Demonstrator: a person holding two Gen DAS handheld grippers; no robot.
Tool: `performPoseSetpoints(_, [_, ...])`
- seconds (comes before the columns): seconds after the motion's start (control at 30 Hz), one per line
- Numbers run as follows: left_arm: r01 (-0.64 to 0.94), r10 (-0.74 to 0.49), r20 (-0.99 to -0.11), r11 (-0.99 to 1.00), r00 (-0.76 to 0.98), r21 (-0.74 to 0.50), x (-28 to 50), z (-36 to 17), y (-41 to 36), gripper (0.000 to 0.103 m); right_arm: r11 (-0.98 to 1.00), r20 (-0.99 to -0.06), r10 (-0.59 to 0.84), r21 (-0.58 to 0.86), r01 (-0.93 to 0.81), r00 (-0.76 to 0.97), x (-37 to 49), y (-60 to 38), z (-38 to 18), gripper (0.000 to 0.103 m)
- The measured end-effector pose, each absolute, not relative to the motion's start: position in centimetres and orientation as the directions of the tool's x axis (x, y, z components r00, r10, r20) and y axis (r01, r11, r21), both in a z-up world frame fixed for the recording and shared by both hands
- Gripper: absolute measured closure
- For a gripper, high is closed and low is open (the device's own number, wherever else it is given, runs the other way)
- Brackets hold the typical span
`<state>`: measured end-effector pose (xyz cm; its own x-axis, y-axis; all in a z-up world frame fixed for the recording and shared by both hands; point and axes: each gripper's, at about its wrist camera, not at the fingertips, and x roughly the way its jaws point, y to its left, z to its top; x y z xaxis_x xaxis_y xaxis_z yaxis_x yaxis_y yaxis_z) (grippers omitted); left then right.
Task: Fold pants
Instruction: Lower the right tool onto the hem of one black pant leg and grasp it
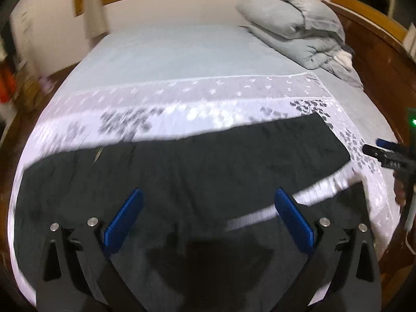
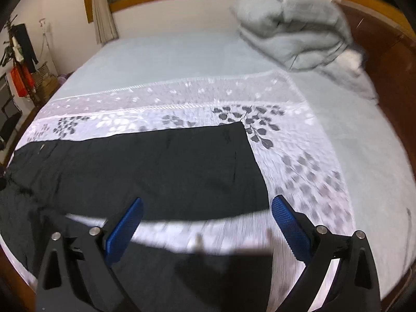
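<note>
Both grippers hover level above the near edge of the bed, pointing toward its far side. The left gripper (image 1: 208,208) has its blue-padded jaws spread wide, holding nothing, above the black fabric pants (image 1: 182,176). The right gripper (image 2: 208,215) is equally wide and empty, over the gap between the two legs. The pants lie flat along the near edge on the white leaf-patterned bedspread (image 2: 299,156).

Blurred quilt (image 2: 293,33); pants (image 2: 156,166) edge-cropped.
</note>
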<state>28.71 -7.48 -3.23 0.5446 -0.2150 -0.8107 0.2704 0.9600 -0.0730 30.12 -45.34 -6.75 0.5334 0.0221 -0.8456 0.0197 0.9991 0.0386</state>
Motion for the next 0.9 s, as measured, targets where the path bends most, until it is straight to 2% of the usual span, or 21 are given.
performPoseSetpoints(0.17, [0.351,-0.258,-0.844,0.932,0.470,-0.089,37.2,-7.4,-11.6,0.003,1.000,-0.888,-0.005,-0.015,-0.019,0.459,37.5,-47.7,-11.5,0.004])
performPoseSetpoints(0.37, [0.361,-0.333,-0.869,0.912,0.365,-0.197,44.6,-13.0,-13.5,0.003,0.996,-0.916,0.085,0.078,-0.032,0.392,41.9,-49.5,-16.0,0.004])
performPoseSetpoints(0.53, [0.412,-0.371,-0.880,0.881,0.296,-0.233,48.1,-15.7,-13.6,0.003,0.990,-0.928,0.118,0.080,-0.120,0.353,43.1,-48.8,-18.1,0.004])
performPoseSetpoints(0.7, [0.461,-0.424,-0.871,0.842,0.248,-0.279,49.7,-17.0,-14.0,0.003,0.986,-0.918,0.148,0.108,-0.128,0.369,44.0,-48.7,-19.0,0.004])
performPoseSetpoints(0.77, [0.470,-0.449,-0.865,0.827,0.224,-0.308,49.8,-17.3,-14.2,0.003,0.985,-0.908,0.160,0.123,-0.118,0.386,44.2,-48.7,-18.9,0.012])
performPoseSetpoints(0.8, [0.475,-0.462,-0.861,0.819,0.212,-0.323,49.8,-17.4,-14.4,0.003,0.986,-0.907,0.158,0.124,-0.110,0.390,44.4,-48.8,-18.8,0.020])
performPoseSetpoints(0.83, [0.482,-0.480,-0.856,0.806,0.193,-0.343,49.8,-17.5,-14.5,0.003,0.986,-0.908,0.158,0.127,-0.106,0.388,44.7,-48.9,-18.7,0.033])
performPoseSetpoints(0.87, [0.486,-0.488,-0.854,0.799,0.181,-0.353,49.7,-17.6,-14.6,0.003,0.987,-0.908,0.155,0.129,-0.093,0.389,44.9,-49.3,-18.6,0.039])
performPoseSetpoints(0.9, [0.493,-0.493,-0.853,0.792,0.169,-0.360,49.7,-17.8,-14.8,0.003,0.985,-0.902,0.169,0.147,-0.086,0.396,44.8,-49.7,-18.3,0.056])
